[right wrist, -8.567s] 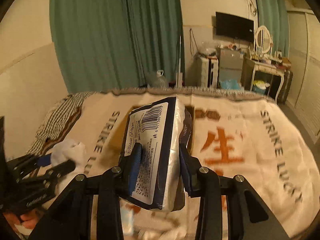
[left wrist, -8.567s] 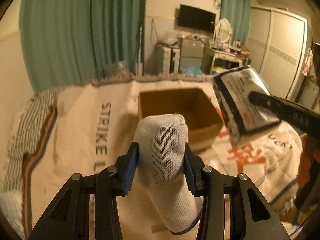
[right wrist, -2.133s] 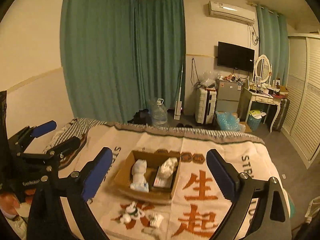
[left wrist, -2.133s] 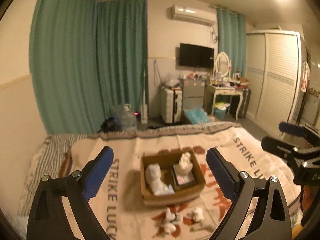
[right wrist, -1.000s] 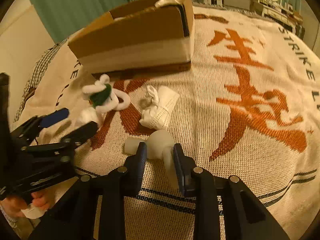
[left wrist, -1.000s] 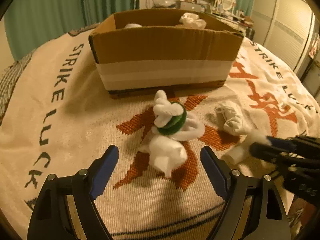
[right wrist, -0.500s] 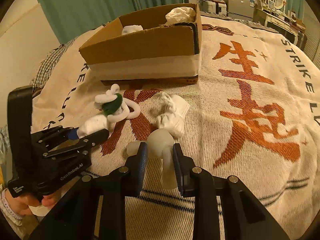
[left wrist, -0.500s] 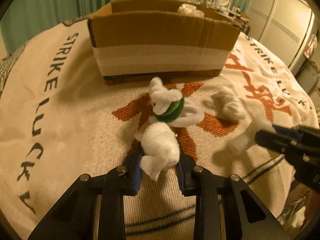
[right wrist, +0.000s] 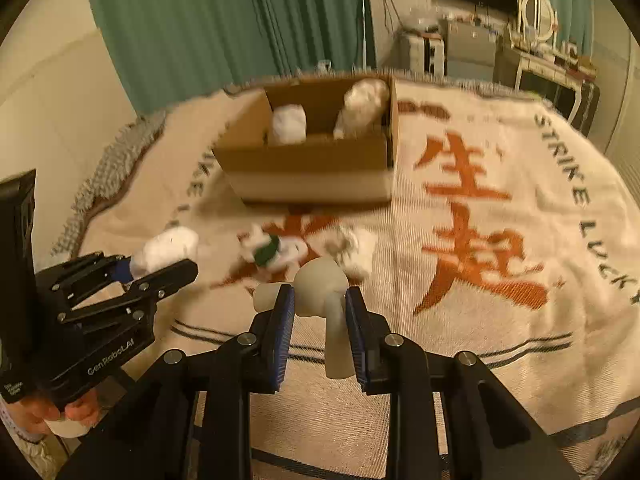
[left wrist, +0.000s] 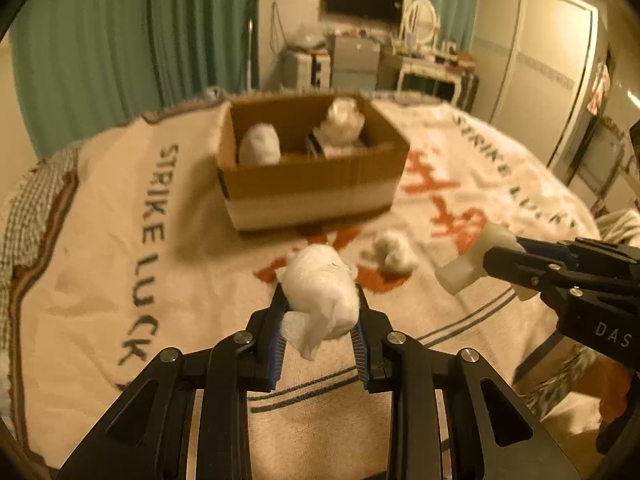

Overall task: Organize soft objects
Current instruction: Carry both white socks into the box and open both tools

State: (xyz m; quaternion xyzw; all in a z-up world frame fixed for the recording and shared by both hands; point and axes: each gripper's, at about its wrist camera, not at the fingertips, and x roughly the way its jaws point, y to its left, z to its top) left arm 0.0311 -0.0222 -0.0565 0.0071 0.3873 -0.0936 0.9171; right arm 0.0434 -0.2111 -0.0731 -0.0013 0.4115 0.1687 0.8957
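Two tongs raised, left [left wrist: 319, 322] pinching crumpled white wad [left wrist: 320, 292], right [right wrist: 320, 312] pale figure [right wrist: 322, 286]

Cardboard box [right wrist: 316, 168] on the blanket [right wrist: 500, 280], 2 soft bundles [right wrist: 289, 124] inside the box side by side, green-banded bundle [right wrist: 266, 254] and crumpled sock [right wrist: 354, 250] in front of the box, curtains [right wrist: 224, 20] behind the box.

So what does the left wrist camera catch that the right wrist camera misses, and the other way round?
Only the left wrist view shows the wardrobe. Only the right wrist view shows the green-banded white bundle on the blanket. Both show the cardboard box, the left gripper shut on a white wad, and the right gripper shut on a pale toy.
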